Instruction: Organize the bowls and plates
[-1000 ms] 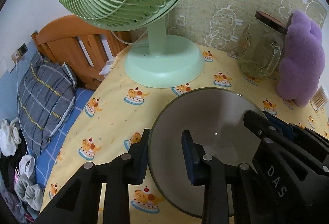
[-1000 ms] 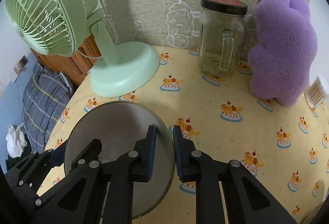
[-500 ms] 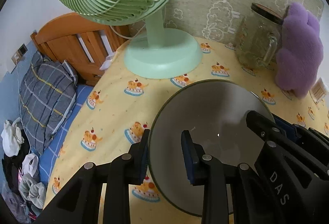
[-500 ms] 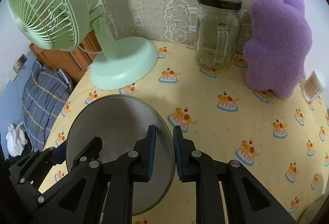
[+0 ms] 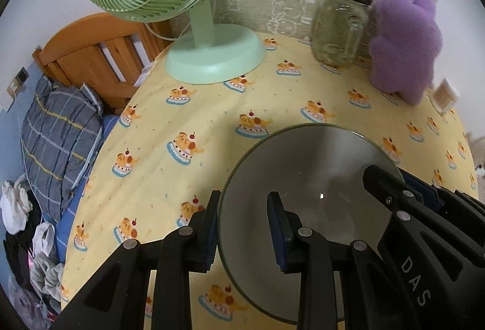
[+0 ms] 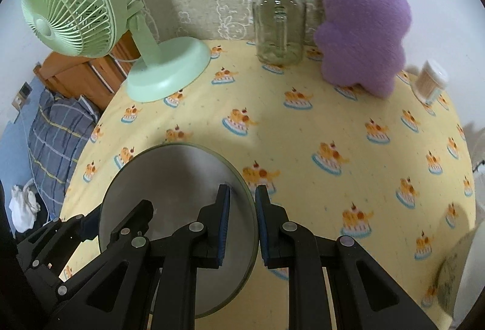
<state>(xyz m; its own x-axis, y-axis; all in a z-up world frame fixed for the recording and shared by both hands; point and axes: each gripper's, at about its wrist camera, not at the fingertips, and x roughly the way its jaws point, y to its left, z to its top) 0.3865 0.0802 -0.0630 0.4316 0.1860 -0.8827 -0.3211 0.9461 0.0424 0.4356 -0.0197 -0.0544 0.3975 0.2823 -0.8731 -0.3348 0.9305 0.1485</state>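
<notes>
A grey bowl (image 5: 306,175) with a thin greenish rim hangs a little above the yellow tablecloth (image 5: 212,124), held from both sides. My left gripper (image 5: 242,202) is shut on its left rim, one blue pad inside and one outside. In the same view my right gripper (image 5: 394,181) clamps the opposite rim. In the right wrist view the bowl (image 6: 169,178) fills the lower left. My right gripper (image 6: 243,192) is shut on its right edge there, and my left gripper (image 6: 118,215) grips the far left edge.
A green desk fan (image 6: 166,72), a lidded glass jar mug (image 6: 279,21) and a purple plush toy (image 6: 363,27) line the back wall. A cotton swab tub (image 6: 430,81) stands at the right. A blurred pale object (image 6: 463,275) shows at the lower right. A bed lies beyond the table's left edge.
Both grippers have carried the bowl away from the fan, toward the right and the near side of the table. A pale object has come into the right wrist view's lower right corner.
</notes>
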